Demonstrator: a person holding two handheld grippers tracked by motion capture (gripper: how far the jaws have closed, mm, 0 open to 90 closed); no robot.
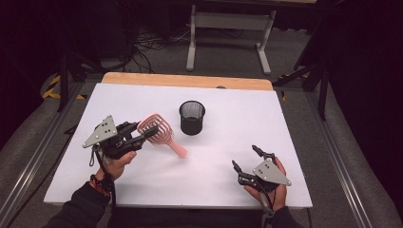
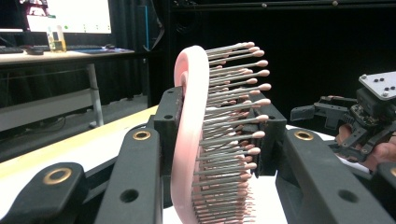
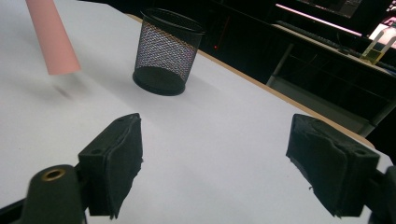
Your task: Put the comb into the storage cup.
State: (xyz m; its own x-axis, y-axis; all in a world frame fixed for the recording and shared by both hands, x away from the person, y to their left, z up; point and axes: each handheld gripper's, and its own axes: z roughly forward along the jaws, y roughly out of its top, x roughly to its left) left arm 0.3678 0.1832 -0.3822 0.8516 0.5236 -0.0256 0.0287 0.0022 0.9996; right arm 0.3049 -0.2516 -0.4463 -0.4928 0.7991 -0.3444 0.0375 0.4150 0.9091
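- The table [image 1: 199, 190] under your hands is a white sheet with a strip of bare wood along its far edge; grey floor and metal rails run down both sides.
- A second desk frame [image 1: 228, 33] stands on the floor beyond the table, with loose cables beside it.
- The mesh cup [image 1: 192, 117], black and upright, sits a little past the table's middle, open end up. From the right gripper view it [image 3: 166, 51] stands ahead and to the left of your jaws, well apart from them.
- The pink hairbrush [image 1: 161, 133] is off the table, held up in the air at the left, between your left hand and the cup but not touching the cup. Its head is in the jaws; its handle slants down towards the table's middle, the tip just above the surface.
- Your left gripper [image 1: 142, 135] is clenched on the brush head. In the left gripper view the brush [image 2: 196, 140] stands on edge between the jaws, back towards one jaw and bristles towards the other.
- Your right gripper [image 1: 247, 159] sits near the front right of the table, well apart from brush and cup. Its jaws are spread wide with nothing between them; the right gripper view shows bare table in the gap and the brush handle's end [image 3: 53, 39] at upper left.
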